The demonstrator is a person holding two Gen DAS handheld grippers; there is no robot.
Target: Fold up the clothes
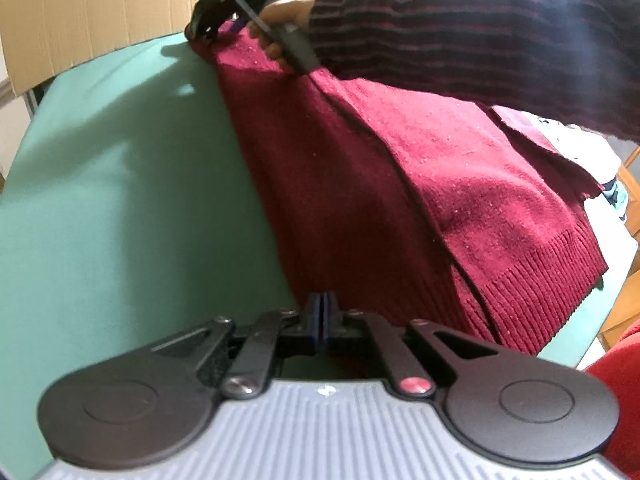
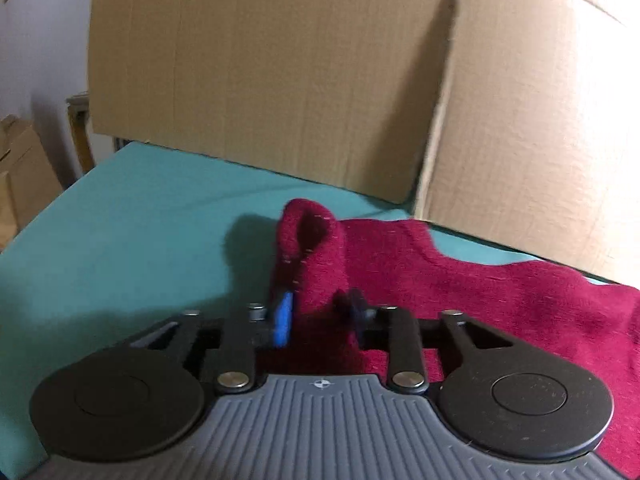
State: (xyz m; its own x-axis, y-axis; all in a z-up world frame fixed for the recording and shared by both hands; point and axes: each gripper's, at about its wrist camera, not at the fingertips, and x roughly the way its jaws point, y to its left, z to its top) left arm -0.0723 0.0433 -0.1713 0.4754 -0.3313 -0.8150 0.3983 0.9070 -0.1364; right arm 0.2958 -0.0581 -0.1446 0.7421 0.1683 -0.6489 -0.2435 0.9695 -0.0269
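A dark red knit sweater [image 1: 400, 184] lies partly folded on a green cloth-covered table [image 1: 120, 200], its ribbed hem toward the lower right. My left gripper [image 1: 322, 312] is shut at the sweater's near edge; whether cloth is between the pads is hidden. My right gripper [image 2: 320, 312] has its jaws a little apart around a raised fold of the sweater [image 2: 312, 248], its blue pad [image 2: 283, 316] against the cloth. It also shows in the left wrist view [image 1: 212, 20], held by a hand at the sweater's far corner.
A large cardboard sheet [image 2: 280, 80] stands along the table's far edge. The person's striped sleeve [image 1: 480, 28] reaches over the sweater. Boxes [image 2: 20, 176] sit left of the table. A wooden piece [image 1: 628, 208] lies beyond the right edge.
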